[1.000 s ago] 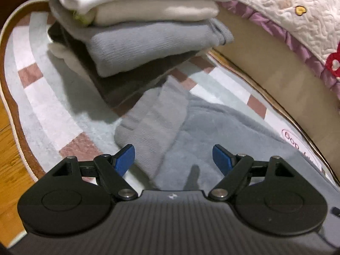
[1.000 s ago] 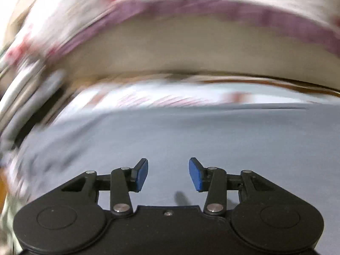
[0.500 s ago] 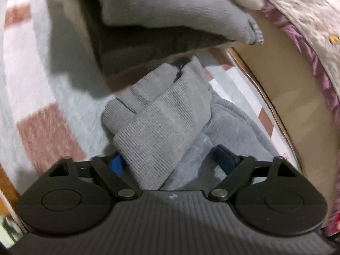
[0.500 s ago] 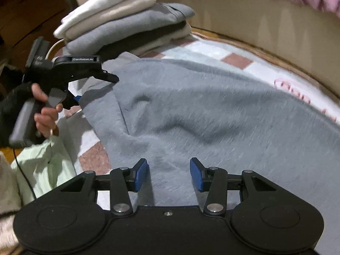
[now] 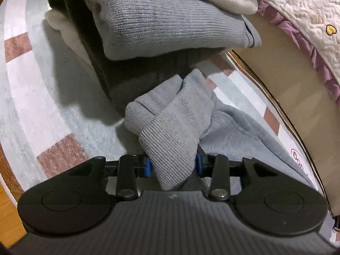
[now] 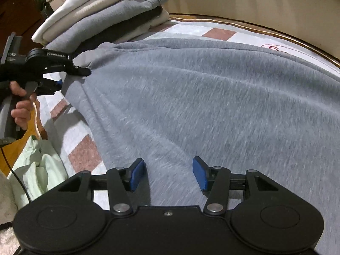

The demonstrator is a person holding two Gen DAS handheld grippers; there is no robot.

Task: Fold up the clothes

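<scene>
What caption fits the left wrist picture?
Left hand-held gripper closing on the grey sweatshirt's ribbed cuff, beside a stack of folded clothes.

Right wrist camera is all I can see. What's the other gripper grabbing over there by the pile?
Observer: The left gripper is closing its jaws on the grey sweater's ribbed cuff; both blue pads press it.
Operator: Is the cuff lying flat?
Observer: No, it's bunched and doubled over, sticking up toward the folded stack.
Operator: Anything pretty near there?
Observer: A white quilted bedspread with a small yellow heart hangs beside the stack.
</scene>
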